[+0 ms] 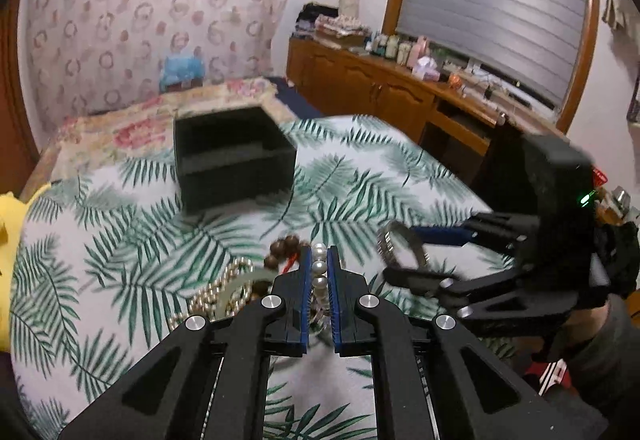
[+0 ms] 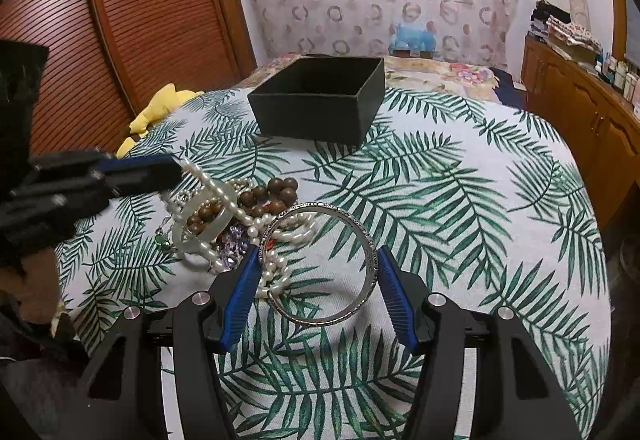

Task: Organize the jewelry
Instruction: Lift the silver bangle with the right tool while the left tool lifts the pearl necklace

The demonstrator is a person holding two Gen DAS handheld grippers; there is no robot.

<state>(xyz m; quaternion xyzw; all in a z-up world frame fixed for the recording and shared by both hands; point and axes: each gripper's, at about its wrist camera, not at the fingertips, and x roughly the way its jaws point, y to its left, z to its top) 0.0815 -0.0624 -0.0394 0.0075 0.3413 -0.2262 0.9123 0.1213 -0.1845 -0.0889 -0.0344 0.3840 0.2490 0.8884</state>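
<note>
My left gripper (image 1: 319, 260) is shut on a white pearl strand (image 1: 319, 266), lifting it from the jewelry pile (image 2: 236, 216); it shows at the left of the right wrist view (image 2: 176, 168), the pearl strand (image 2: 216, 192) trailing from it. My right gripper (image 2: 316, 260) is shut on a silver bangle (image 2: 370, 252), held across its width above the cloth; it also shows in the left wrist view (image 1: 400, 252). The pile holds brown wooden beads (image 2: 276, 188), a pale jade bangle (image 2: 200, 236) and more pearls. An open black box (image 2: 320, 100) stands beyond the pile.
The jewelry lies on a round table under a palm-leaf cloth (image 2: 460, 200). A yellow soft object (image 2: 160, 112) lies at the table's left edge. A bed (image 1: 120, 128) is behind, a wooden cabinet (image 1: 380, 88) with bottles at the right.
</note>
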